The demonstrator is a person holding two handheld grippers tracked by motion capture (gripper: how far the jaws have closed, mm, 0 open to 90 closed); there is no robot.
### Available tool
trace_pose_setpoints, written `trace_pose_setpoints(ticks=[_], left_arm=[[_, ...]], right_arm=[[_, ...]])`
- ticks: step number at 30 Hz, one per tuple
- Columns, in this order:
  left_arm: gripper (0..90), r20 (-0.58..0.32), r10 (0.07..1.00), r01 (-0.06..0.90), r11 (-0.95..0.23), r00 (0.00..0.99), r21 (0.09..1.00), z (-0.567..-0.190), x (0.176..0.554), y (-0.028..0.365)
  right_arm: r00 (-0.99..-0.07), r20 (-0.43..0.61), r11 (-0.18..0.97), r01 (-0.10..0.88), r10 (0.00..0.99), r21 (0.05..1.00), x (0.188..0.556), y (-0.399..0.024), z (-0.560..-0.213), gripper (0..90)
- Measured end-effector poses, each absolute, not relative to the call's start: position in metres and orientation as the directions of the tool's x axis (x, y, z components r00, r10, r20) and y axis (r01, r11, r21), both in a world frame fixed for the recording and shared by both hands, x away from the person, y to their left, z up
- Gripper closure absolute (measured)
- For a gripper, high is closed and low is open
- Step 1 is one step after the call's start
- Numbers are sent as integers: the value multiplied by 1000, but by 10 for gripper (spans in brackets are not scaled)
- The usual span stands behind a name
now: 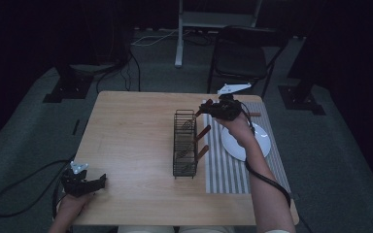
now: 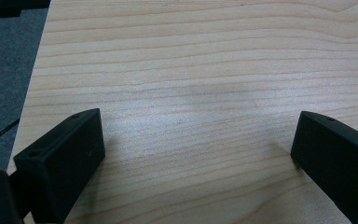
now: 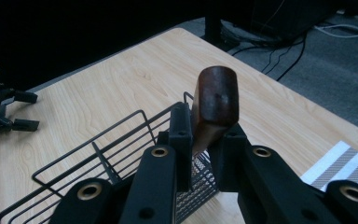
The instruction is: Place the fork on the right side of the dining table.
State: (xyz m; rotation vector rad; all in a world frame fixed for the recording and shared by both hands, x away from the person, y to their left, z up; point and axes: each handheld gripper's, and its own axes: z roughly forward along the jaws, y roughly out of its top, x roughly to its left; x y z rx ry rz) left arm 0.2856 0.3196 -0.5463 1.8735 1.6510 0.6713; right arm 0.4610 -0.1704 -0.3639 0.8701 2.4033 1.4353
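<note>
I see a dim room with grey carpet around a pale wooden table (image 1: pixel 131 145). On it stands a black wire rack (image 1: pixel 185 143). My right gripper (image 3: pixel 204 135) pinches a brown wooden handle (image 3: pixel 216 105), probably a utensil's, above the rack. My left gripper (image 2: pixel 198 154) rests spread wide over bare wood.

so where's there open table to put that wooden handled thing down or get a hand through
The widest bare wood of the table lies between the left gripper and the wire rack. A bare strip also runs along the far edge behind the rack. It is crowded to the rack's right: handles stick out over the striped mat, beside the white plate.
</note>
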Motion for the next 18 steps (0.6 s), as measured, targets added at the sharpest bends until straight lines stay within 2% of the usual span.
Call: trace_pose_setpoints(ticks=[18], left_arm=[[31,11,993,718,-96,121,689,-546,286,320]], right_arm=[[-780,64,282,300,622,911,432,-203,-319,806]])
